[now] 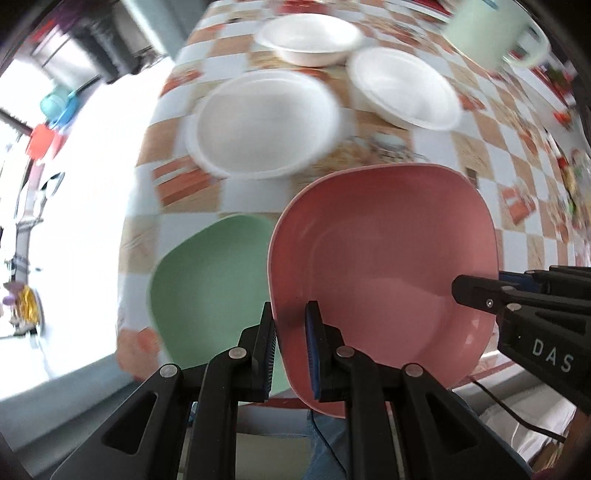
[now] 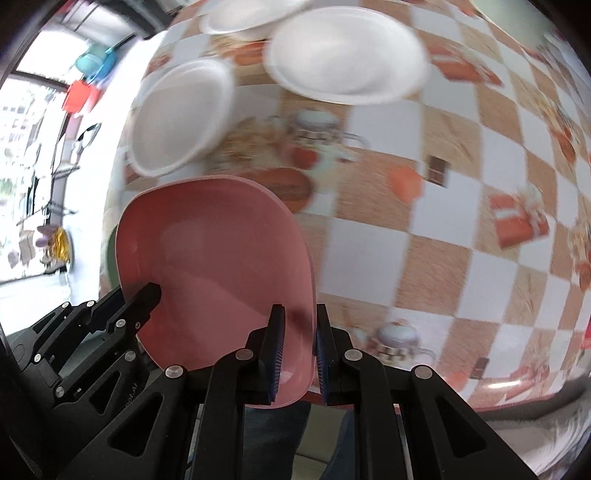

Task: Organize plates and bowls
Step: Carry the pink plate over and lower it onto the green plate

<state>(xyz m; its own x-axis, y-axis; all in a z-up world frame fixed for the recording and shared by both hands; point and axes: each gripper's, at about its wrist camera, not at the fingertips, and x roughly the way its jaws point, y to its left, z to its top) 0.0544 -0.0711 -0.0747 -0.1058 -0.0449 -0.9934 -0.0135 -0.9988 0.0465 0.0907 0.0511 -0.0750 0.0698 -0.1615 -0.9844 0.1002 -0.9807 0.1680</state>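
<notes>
A pink plate (image 1: 384, 258) is held up above the checkered table (image 1: 491, 155) by both grippers. My left gripper (image 1: 290, 350) is shut on its left rim. My right gripper (image 2: 297, 354) is shut on its right rim (image 2: 221, 266); it also shows at the right in the left wrist view (image 1: 476, 291). A green plate (image 1: 210, 288) lies on the table under the pink plate's left side. A white plate (image 1: 262, 123) and two white bowls (image 1: 310, 38) (image 1: 404, 88) lie farther back.
A pale green mug (image 1: 487, 29) stands at the far right of the table. The table's left edge drops off to a bright floor with a teal and red object (image 1: 51, 118). The near table edge is just below the grippers.
</notes>
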